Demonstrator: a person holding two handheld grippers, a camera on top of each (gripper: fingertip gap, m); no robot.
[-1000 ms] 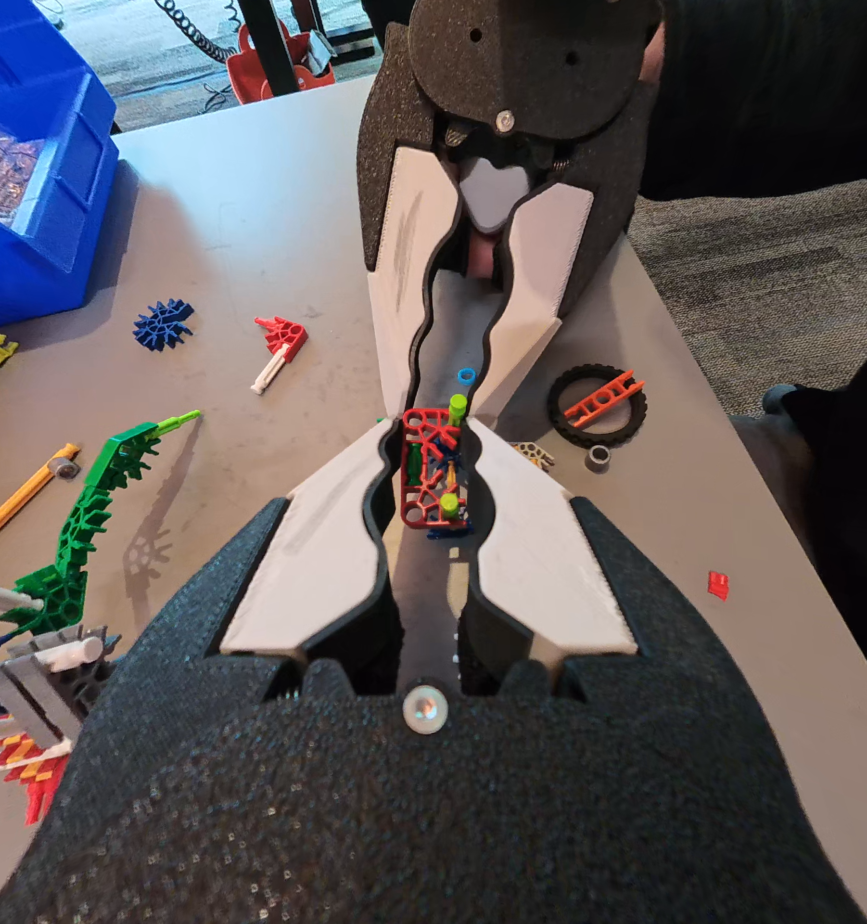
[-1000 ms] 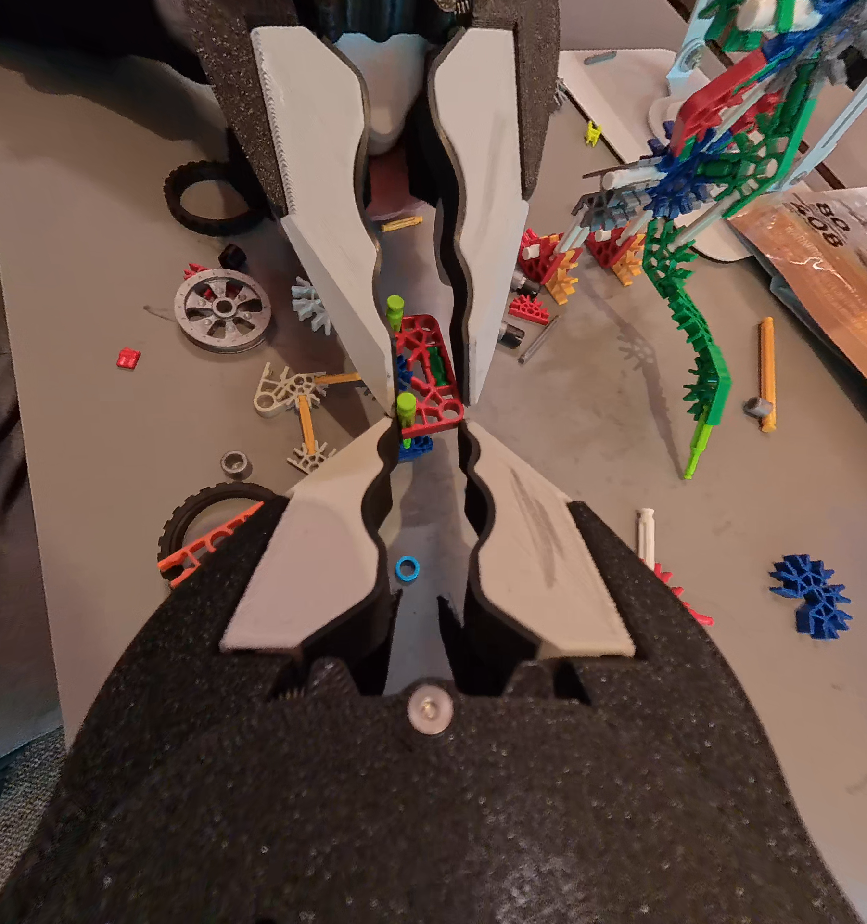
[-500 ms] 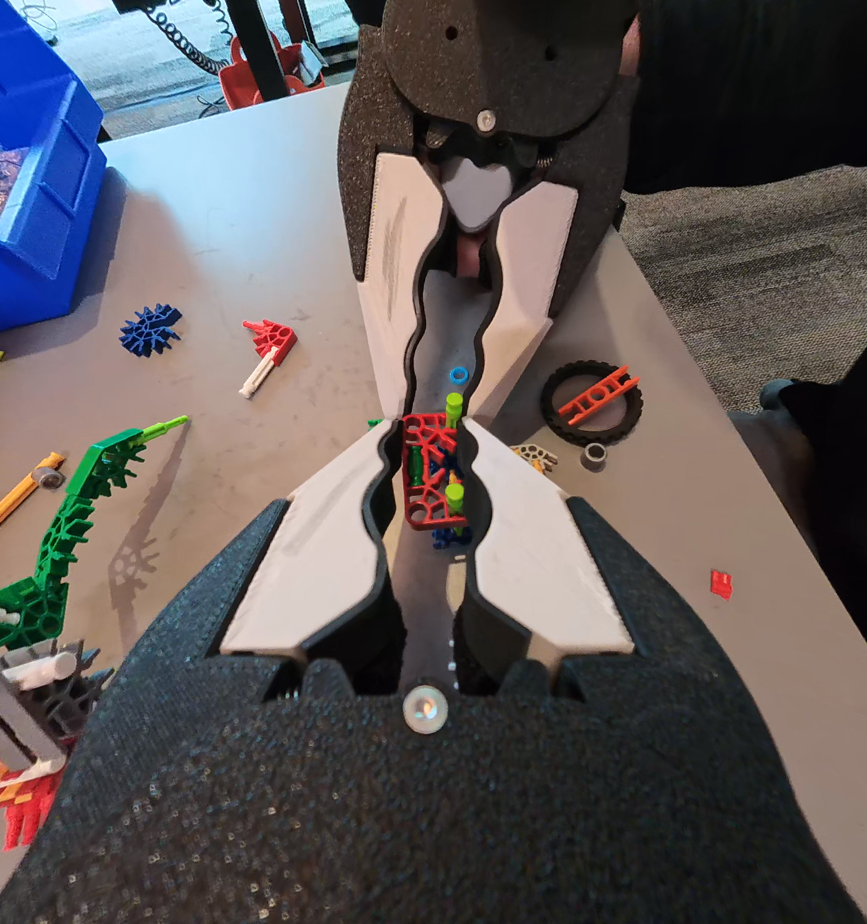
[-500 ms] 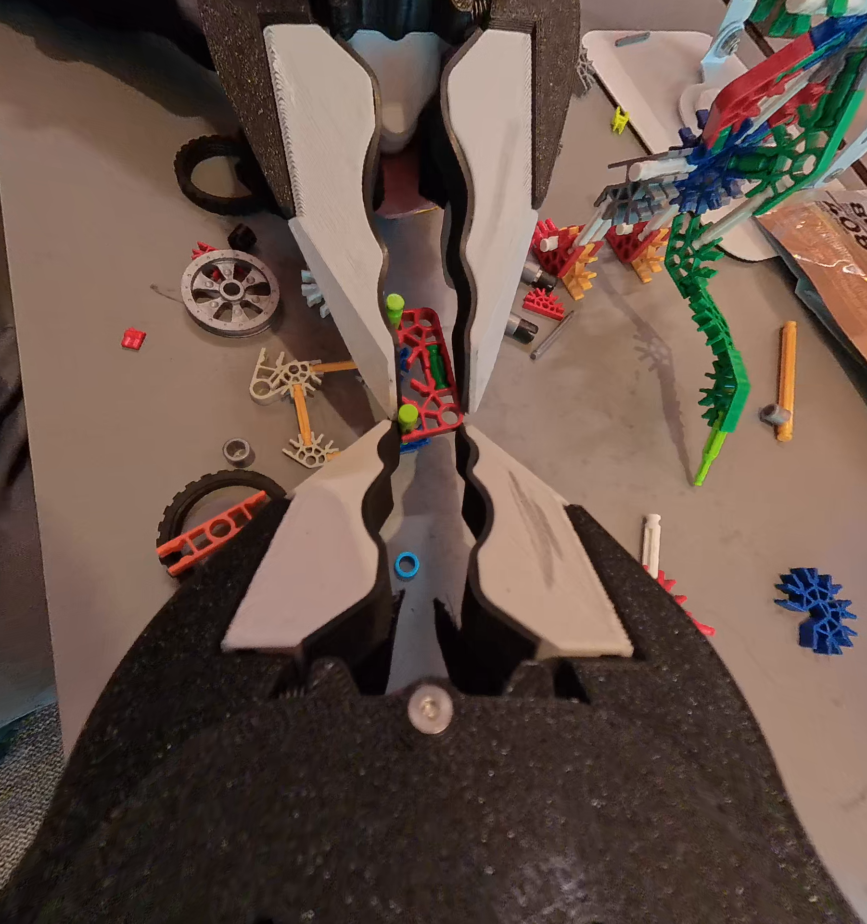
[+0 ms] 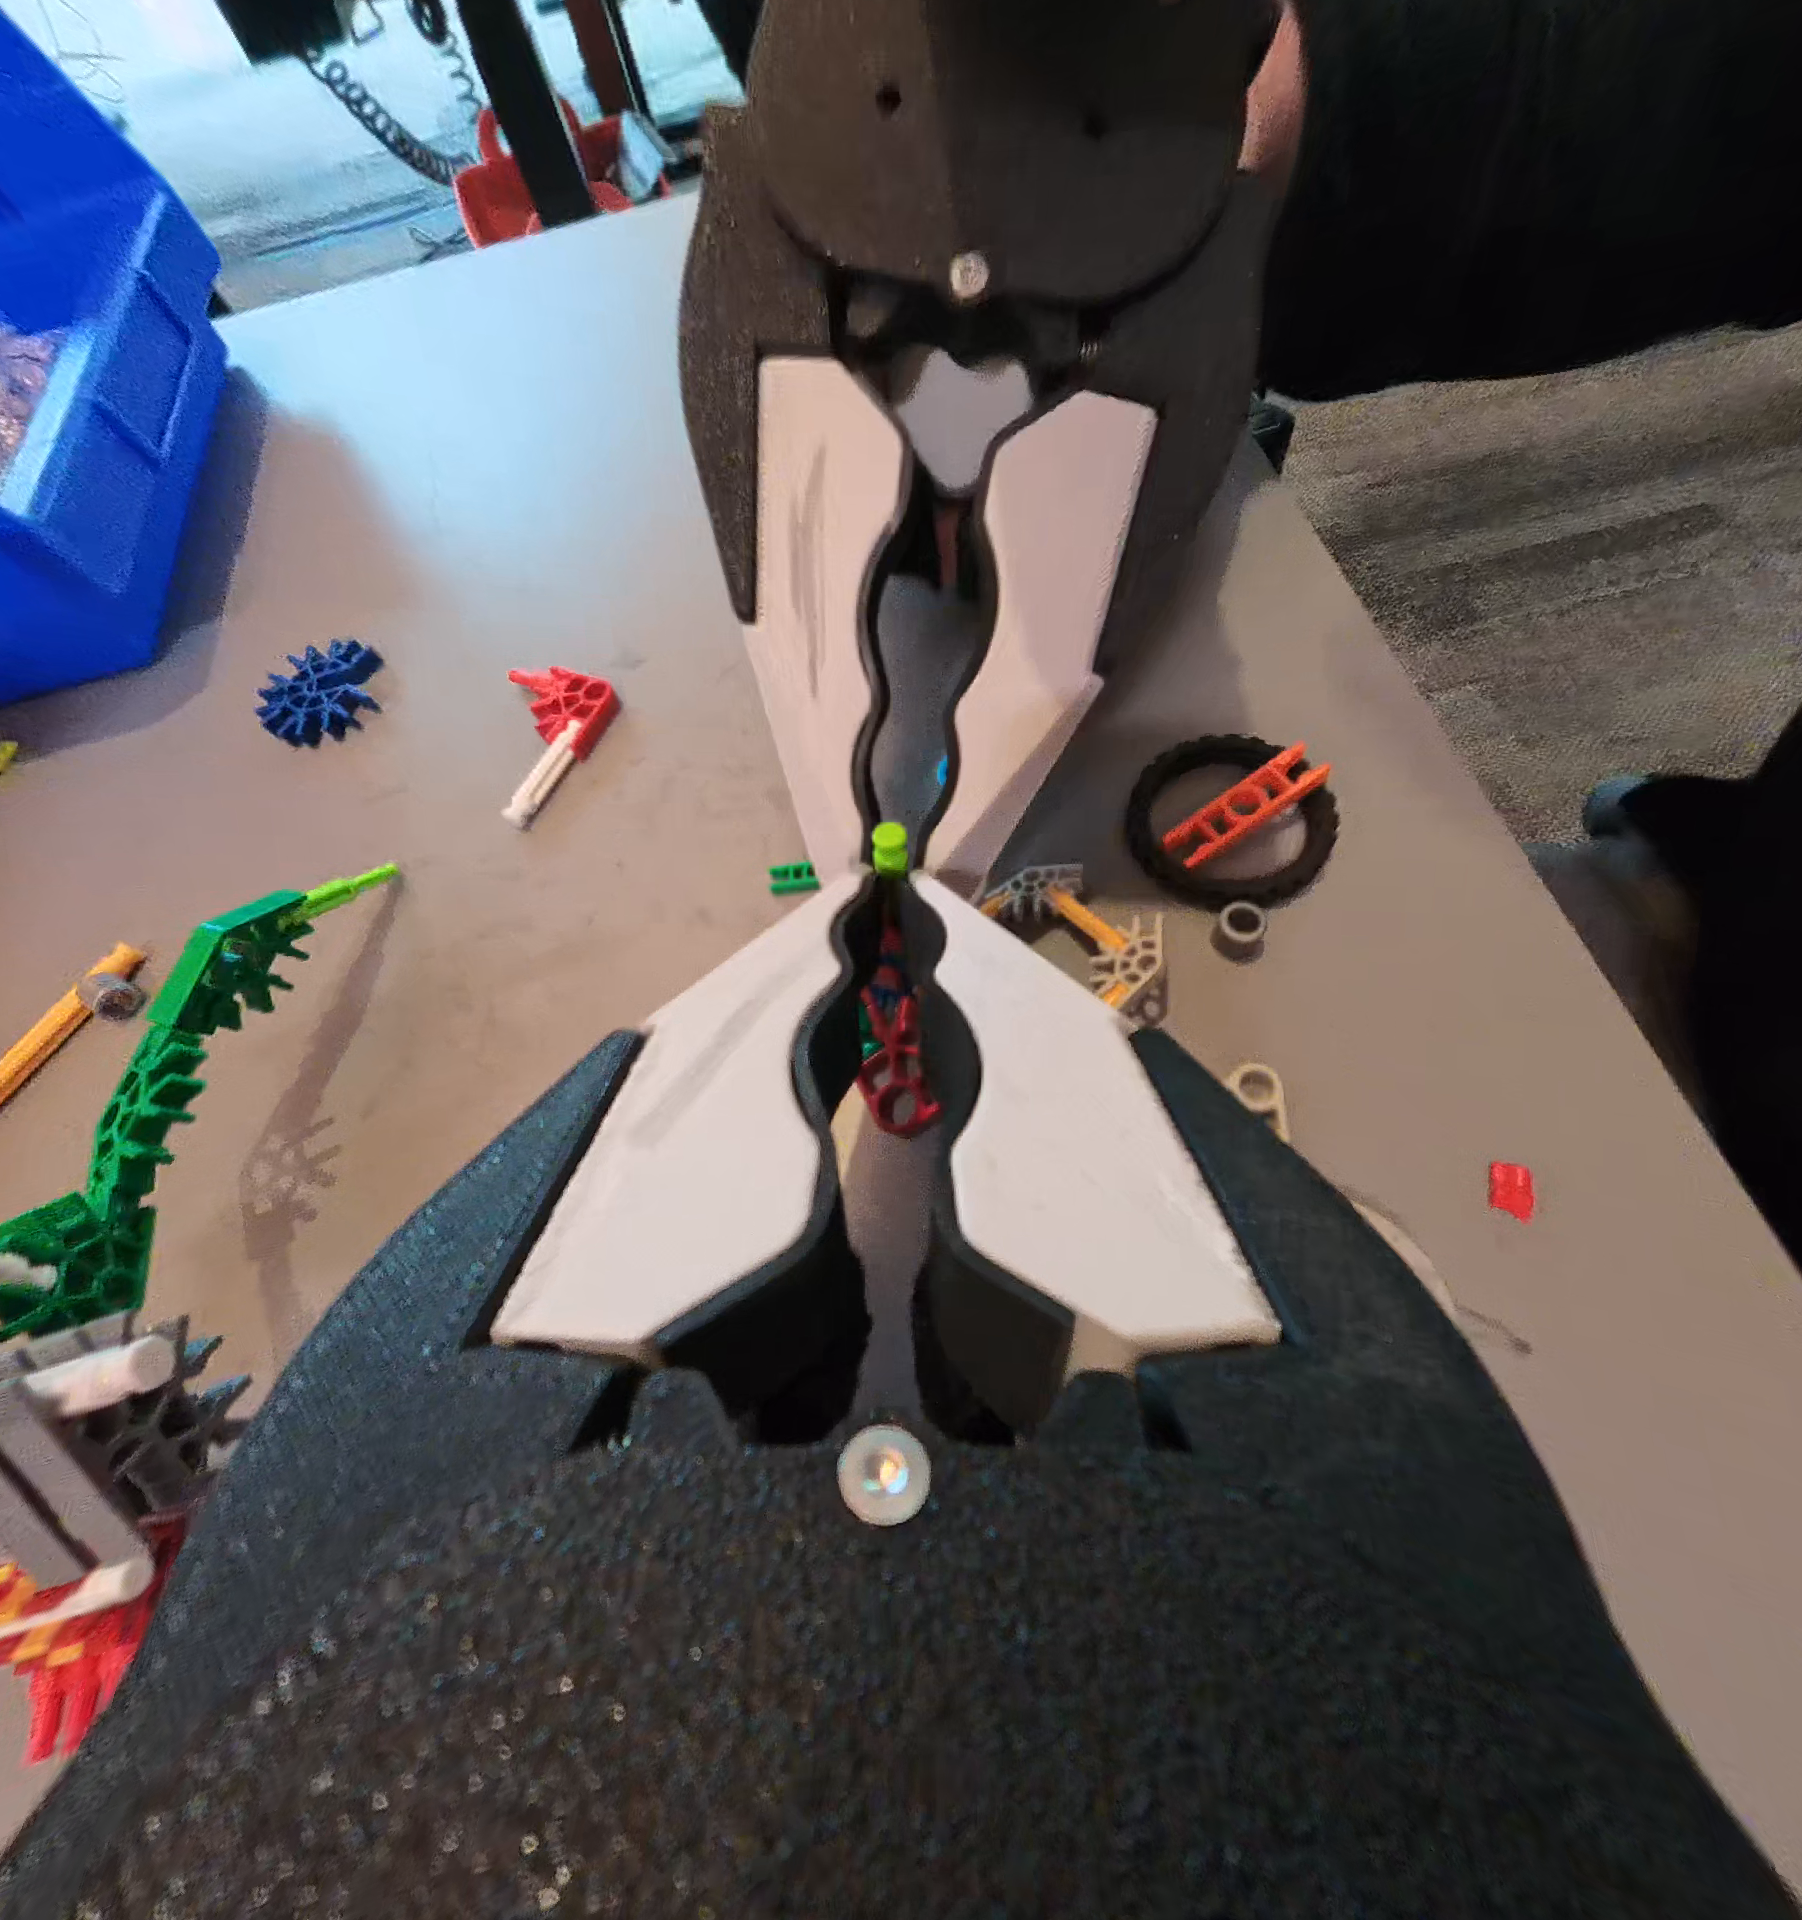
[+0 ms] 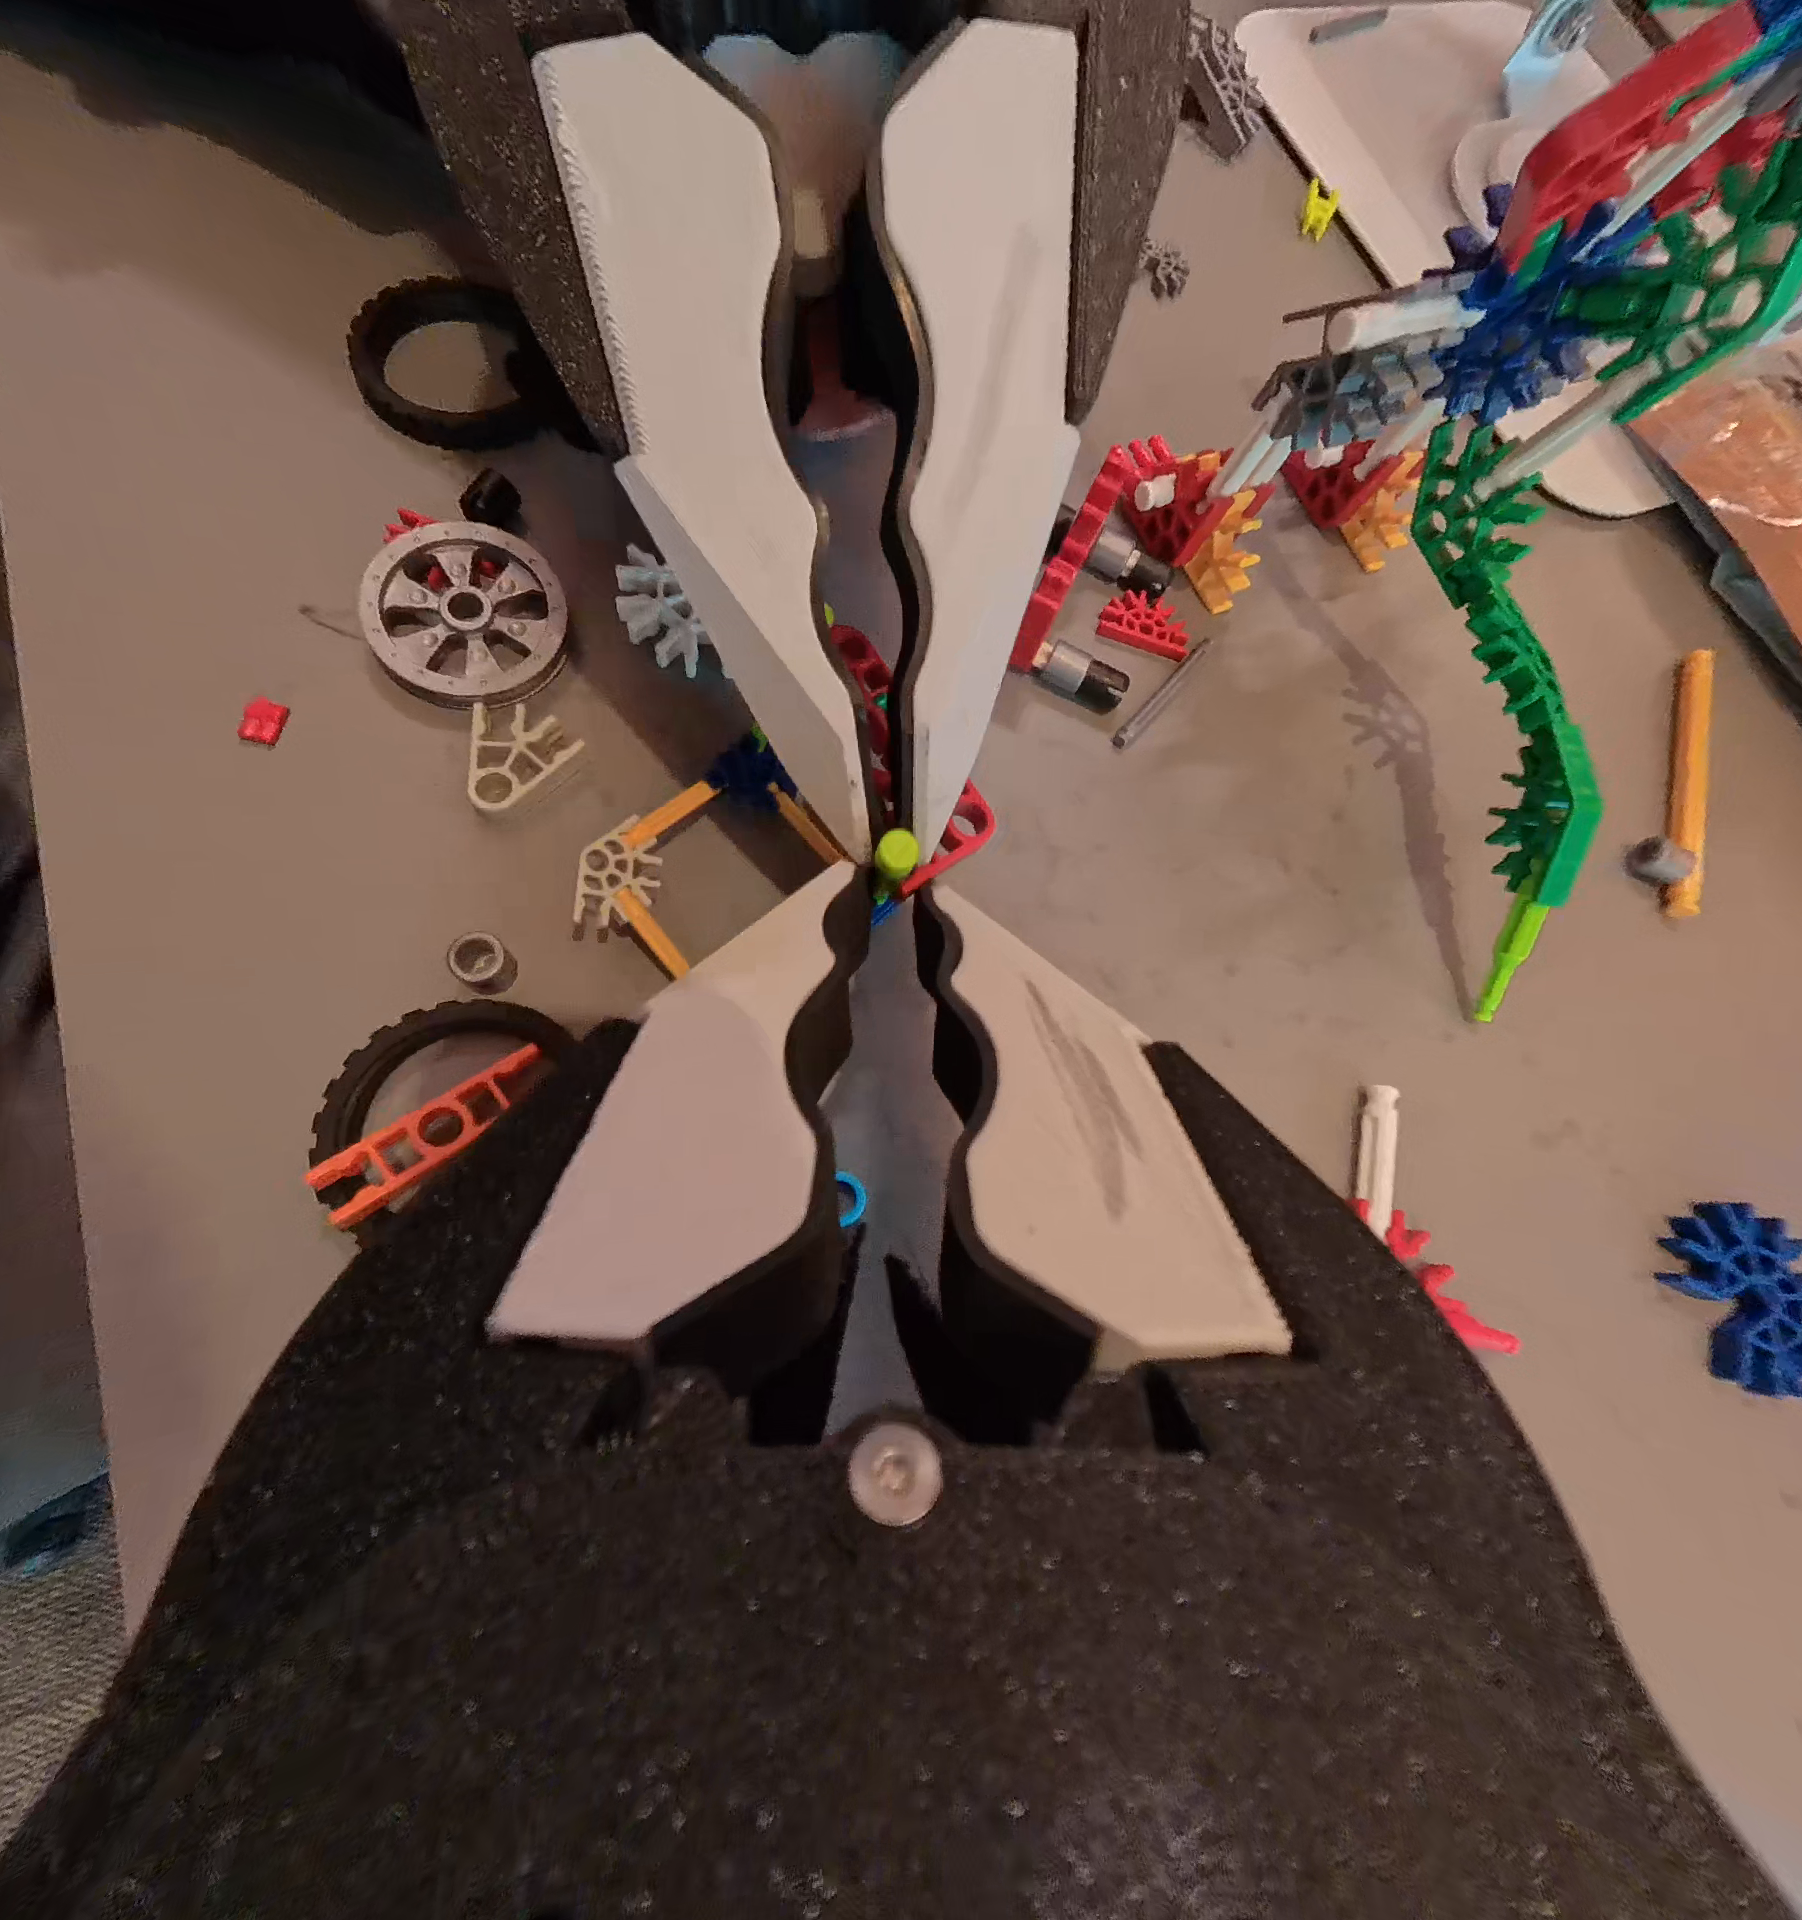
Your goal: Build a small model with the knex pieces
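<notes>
A small red connector assembly (image 5: 897,1049) with a lime-green peg (image 5: 889,847) is held above the grey table (image 5: 523,436) between both grippers, which meet tip to tip. My left gripper (image 5: 884,902) is shut on the assembly's flat sides. It enters the right wrist view (image 6: 892,831) from above, where a red corner of the assembly (image 6: 964,821) sticks out beside its fingers. My right gripper (image 6: 892,902) is shut on the assembly's end by the lime peg (image 6: 895,854). It enters the left wrist view (image 5: 889,871) from above.
Loose parts lie around: a black tyre with an orange piece (image 5: 1235,821), a silver wheel (image 6: 464,613), a second tyre (image 6: 429,364), a blue connector (image 5: 320,691) and a yellow rod (image 6: 1686,769). A green chain model (image 5: 149,1091) and a blue bin (image 5: 45,416) are left. The table edge (image 5: 1499,831) is right. Left and right tips are no more than a few centimetres apart. The silver wheel (image 6: 464,613) is about 10 cm from both grippers' fingertips.
Both grippers have closed much narrower. The red assembly has turned from face-on to edge-on between the left fingers, and the tips have come together at the lime peg.
</notes>
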